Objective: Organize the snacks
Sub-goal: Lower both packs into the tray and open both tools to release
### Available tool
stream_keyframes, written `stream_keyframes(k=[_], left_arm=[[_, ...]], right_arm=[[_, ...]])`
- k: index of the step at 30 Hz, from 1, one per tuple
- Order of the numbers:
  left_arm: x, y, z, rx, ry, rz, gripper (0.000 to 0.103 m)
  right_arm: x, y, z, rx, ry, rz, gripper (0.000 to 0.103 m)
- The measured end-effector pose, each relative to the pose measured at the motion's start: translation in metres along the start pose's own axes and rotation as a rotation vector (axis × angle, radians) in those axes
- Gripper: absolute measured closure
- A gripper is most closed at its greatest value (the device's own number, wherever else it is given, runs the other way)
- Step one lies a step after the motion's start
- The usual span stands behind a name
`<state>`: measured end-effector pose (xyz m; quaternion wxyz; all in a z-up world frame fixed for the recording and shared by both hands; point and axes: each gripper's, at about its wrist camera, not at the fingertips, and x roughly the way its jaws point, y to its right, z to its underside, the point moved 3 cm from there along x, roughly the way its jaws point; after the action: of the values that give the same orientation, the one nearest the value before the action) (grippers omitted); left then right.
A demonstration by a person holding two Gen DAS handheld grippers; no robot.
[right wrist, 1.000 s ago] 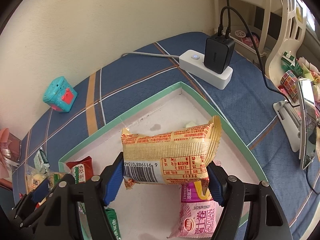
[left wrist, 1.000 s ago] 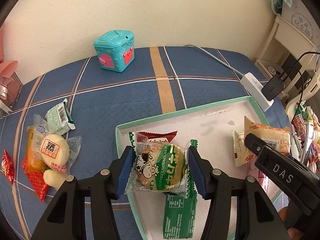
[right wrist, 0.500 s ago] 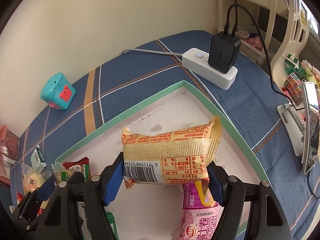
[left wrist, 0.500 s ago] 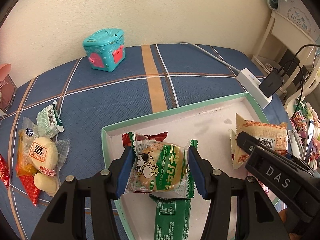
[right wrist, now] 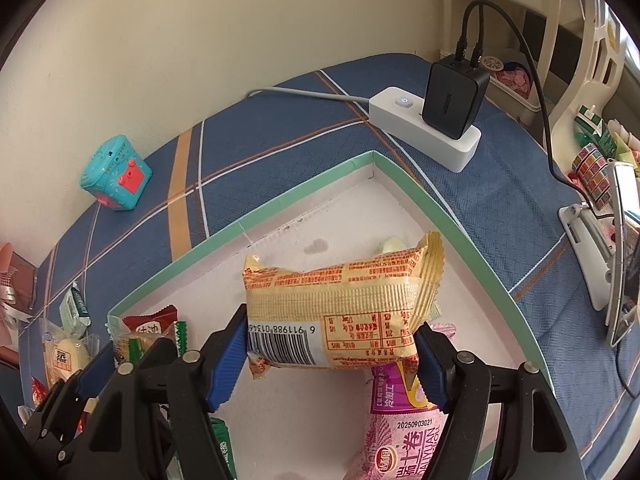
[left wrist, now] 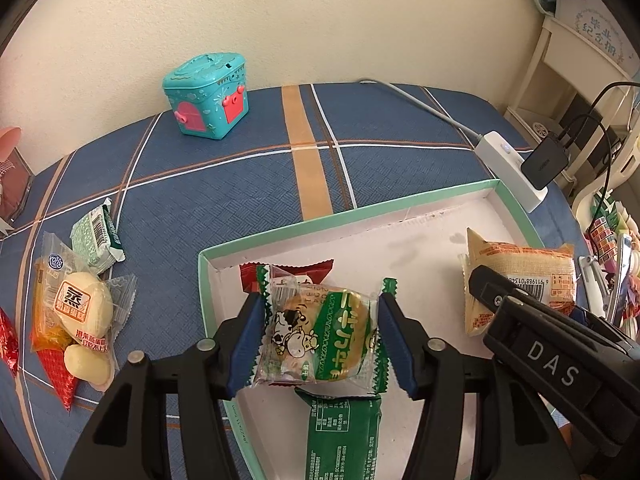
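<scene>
My left gripper [left wrist: 322,342] hangs over the near left corner of the white tray with a green rim [left wrist: 360,208]. Its jaws are opening, and a clear packet with a cow print and a round cake [left wrist: 320,332] is still between the blue pads, touching both. Under it lie a green packet [left wrist: 344,432] and a red one [left wrist: 296,270]. My right gripper [right wrist: 332,356] is shut on a long orange packet [right wrist: 336,308], held above the tray's right part, over a pink packet [right wrist: 404,432].
On the blue checked cloth left of the tray lie several loose snacks [left wrist: 80,308] and a small green packet [left wrist: 98,240]. A teal toy box [left wrist: 206,94] stands at the wall. A white power strip [right wrist: 424,132] with a black charger sits beyond the tray's far corner.
The left gripper's pads stand slightly wider around the cow-print packet, and that gripper has drifted a little further over the tray. The right gripper and its orange packet have kept still.
</scene>
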<state>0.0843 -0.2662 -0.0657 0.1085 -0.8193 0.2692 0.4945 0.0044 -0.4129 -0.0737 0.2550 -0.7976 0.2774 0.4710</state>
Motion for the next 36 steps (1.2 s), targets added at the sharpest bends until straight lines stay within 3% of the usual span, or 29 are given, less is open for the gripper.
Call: stream_keyframes(k=[3, 11, 13, 16, 26, 36], left_arm=[[0.000, -0.001, 0.000, -0.001, 0.002, -0.006, 0.032], [-0.010, -0.003, -0.003, -0.004, 0.003, -0.025, 0.029], [-0.015, -0.006, -0.004, -0.011, 0.008, -0.033, 0.021], [-0.022, -0.011, -0.007, -0.025, 0.017, -0.046, 0.017], [-0.020, -0.050, -0.006, -0.147, 0.002, -0.164, 0.004], [-0.030, -0.080, -0.008, -0.221, 0.041, -0.176, 0.003]], right_arm=[[0.000, 0.001, -0.001, 0.001, 0.000, 0.003, 0.025], [-0.004, 0.002, -0.003, 0.000, -0.004, -0.008, 0.021], [-0.007, 0.003, -0.004, 0.003, 0.001, -0.011, 0.013], [-0.014, 0.005, -0.007, 0.014, 0.020, -0.014, 0.000], [-0.023, 0.009, -0.012, 0.027, 0.048, -0.029, 0.000], [-0.022, -0.006, -0.008, -0.023, 0.054, -0.040, 0.000]])
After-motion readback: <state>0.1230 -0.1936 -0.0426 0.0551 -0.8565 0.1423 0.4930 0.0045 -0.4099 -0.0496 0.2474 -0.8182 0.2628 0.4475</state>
